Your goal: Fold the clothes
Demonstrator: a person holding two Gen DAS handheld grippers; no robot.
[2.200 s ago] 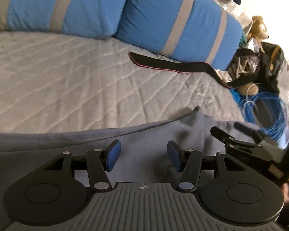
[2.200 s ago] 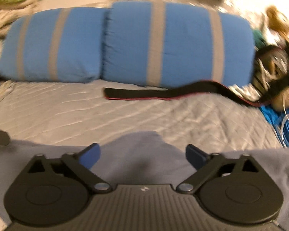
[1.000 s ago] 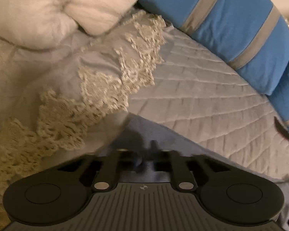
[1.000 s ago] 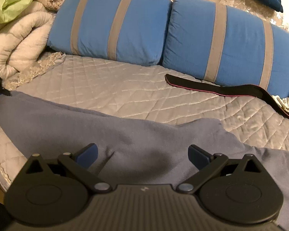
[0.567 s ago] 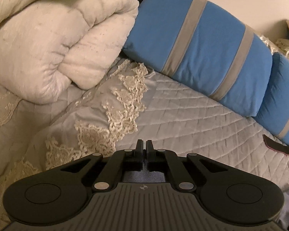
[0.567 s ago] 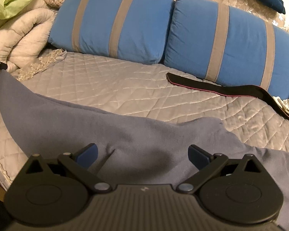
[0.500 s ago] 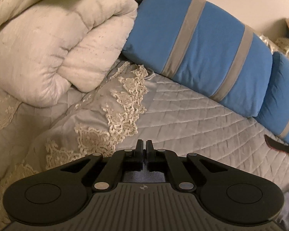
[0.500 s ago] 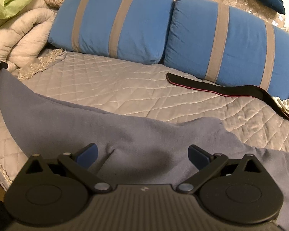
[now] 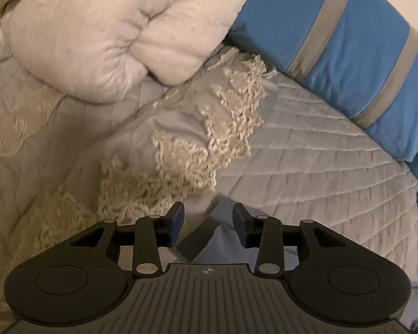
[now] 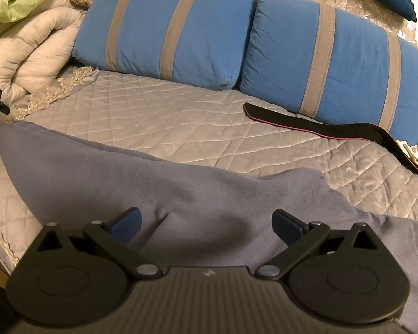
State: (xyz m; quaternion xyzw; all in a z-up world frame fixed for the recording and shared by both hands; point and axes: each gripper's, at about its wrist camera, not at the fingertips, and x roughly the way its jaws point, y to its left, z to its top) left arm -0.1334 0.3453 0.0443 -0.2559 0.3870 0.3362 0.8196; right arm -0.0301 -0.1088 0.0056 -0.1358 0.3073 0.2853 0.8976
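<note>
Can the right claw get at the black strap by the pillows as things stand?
Probably yes: the right claw is open, and only bare quilt lies between the grey-blue garment and the black strap.

Quilted bed [image 10: 158,117] is carrying blue-grey garment [image 10: 203,194] lower frame, two striped pillows [image 10: 170,27] upper centre, black strap [image 10: 306,121] right.
</note>
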